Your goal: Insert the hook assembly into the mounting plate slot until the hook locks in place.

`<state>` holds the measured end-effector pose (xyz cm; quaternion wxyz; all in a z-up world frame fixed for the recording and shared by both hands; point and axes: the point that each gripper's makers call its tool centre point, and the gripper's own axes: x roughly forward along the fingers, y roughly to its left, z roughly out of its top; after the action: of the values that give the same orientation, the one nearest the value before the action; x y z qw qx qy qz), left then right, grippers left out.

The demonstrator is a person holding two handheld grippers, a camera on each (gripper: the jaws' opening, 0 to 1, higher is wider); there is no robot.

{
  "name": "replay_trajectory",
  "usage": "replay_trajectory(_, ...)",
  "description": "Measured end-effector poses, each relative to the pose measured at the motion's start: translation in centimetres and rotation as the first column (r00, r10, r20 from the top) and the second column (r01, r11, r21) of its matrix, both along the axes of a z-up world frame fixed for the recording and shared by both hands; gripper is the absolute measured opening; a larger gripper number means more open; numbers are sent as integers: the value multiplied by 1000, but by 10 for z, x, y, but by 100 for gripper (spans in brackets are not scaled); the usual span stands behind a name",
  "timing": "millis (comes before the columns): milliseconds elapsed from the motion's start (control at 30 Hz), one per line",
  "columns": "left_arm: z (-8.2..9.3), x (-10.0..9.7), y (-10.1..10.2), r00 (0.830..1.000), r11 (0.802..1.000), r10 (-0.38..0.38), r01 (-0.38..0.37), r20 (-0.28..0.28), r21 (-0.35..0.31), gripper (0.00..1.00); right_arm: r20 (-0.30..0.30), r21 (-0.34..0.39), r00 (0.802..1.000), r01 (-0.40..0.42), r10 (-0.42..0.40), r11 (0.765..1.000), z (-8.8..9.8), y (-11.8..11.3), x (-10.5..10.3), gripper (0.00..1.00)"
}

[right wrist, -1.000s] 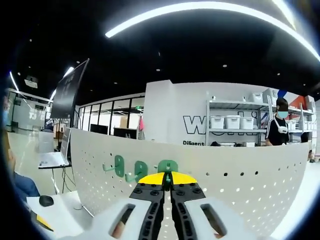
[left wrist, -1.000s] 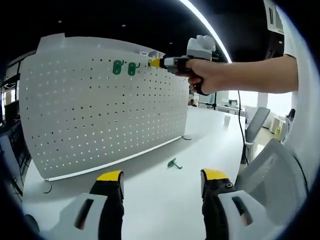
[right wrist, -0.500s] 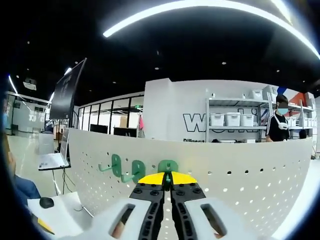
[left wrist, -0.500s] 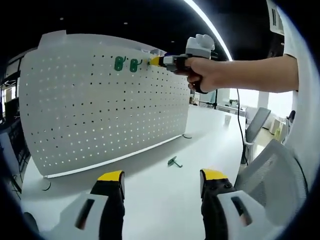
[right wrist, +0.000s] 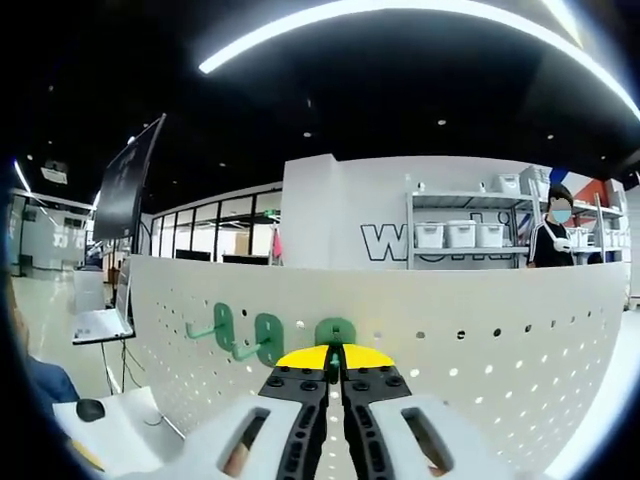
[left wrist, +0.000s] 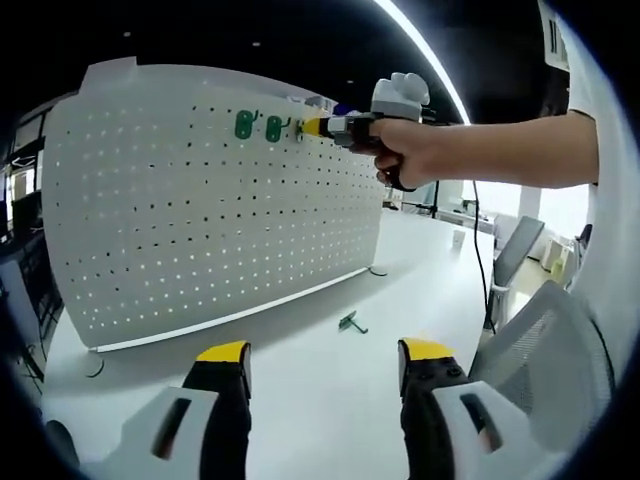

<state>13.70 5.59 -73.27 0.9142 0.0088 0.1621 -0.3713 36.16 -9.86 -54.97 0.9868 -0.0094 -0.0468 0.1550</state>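
1. A white perforated mounting plate [left wrist: 210, 200] stands upright on a white table [left wrist: 320, 390]. Two green hooks [left wrist: 258, 127] already hang near its top edge, at about 11 o'clock in the left gripper view.
2. One loose green hook [left wrist: 350, 322] lies flat on the table in front of the plate, near the middle of that view and well apart from both grippers.
3. The left gripper [left wrist: 325, 355] hangs low at 6 o'clock with its yellow-tipped jaws spread wide and nothing between them.
4. The right gripper [left wrist: 312, 126], held by a bare hand [left wrist: 415, 150], reaches the plate's top edge just beside the two hung hooks.
5. The right gripper view looks along the right gripper [right wrist: 334, 357]: its jaws are clenched on a third green hook [right wrist: 335, 333], right at the plate [right wrist: 500, 370]. Whether it is seated in a hole I cannot tell.
6. Beyond the plate that view shows shelving with white bins [right wrist: 455, 235] at 2 o'clock, a standing person [right wrist: 552, 240] at 3 o'clock and a dark monitor [right wrist: 135, 180] at 10 o'clock.
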Motion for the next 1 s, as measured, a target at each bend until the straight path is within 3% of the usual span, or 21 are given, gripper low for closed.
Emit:
replay_trajectory(433, -1, -2, 0, 1000, 1000, 3, -3, -9, 2, 60, 61, -53, 993, 105, -102, 993, -1, 2, 1, 1)
replay_trajectory(1000, -2, -3, 1, 1000, 1000, 8, -8, -11, -4, 59, 27, 41, 978, 203, -204, 978, -4, 1, 3, 2)
